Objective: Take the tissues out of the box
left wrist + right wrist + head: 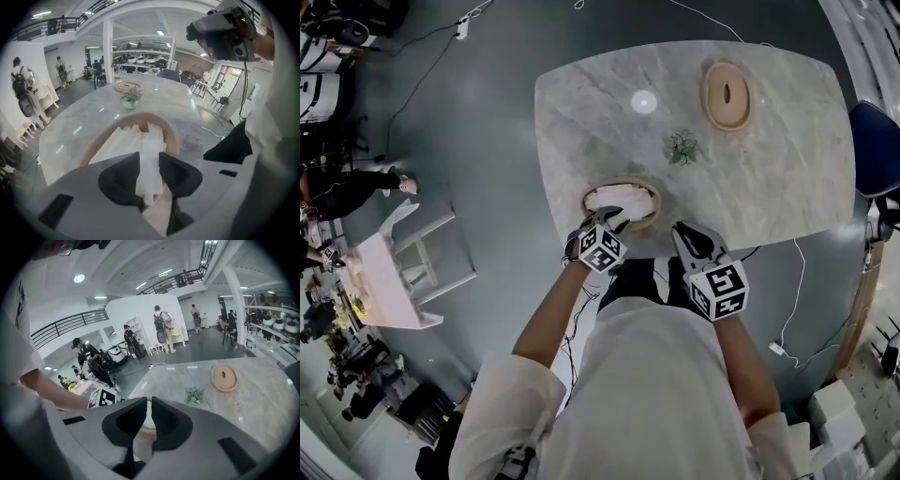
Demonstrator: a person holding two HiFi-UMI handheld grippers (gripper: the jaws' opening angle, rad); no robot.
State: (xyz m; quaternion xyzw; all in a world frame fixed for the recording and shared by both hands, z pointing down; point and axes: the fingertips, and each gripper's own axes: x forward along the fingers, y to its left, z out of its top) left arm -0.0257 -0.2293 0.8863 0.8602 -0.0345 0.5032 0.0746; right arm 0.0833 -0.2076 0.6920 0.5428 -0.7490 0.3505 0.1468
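An oval wooden tissue box (649, 214) stands without a lid at the near edge of the marble table (769, 187), with white tissues (617, 198) heaped in it. My left gripper (609, 218) reaches over its near rim. In the left gripper view its jaws (149, 157) stand wide apart, and a strip of tissue (147, 173) runs from the box (169, 131) up between them. My right gripper (682, 231) hovers just right of the box. Its jaws (146, 404) are almost together and hold nothing.
The box's wooden lid (727, 95) with an oval slot lies at the table's far right. A small green plant (682, 148) stands between lid and box. A blue chair (874, 150) is at the right edge, a white stool (408, 272) and people on the floor to the left.
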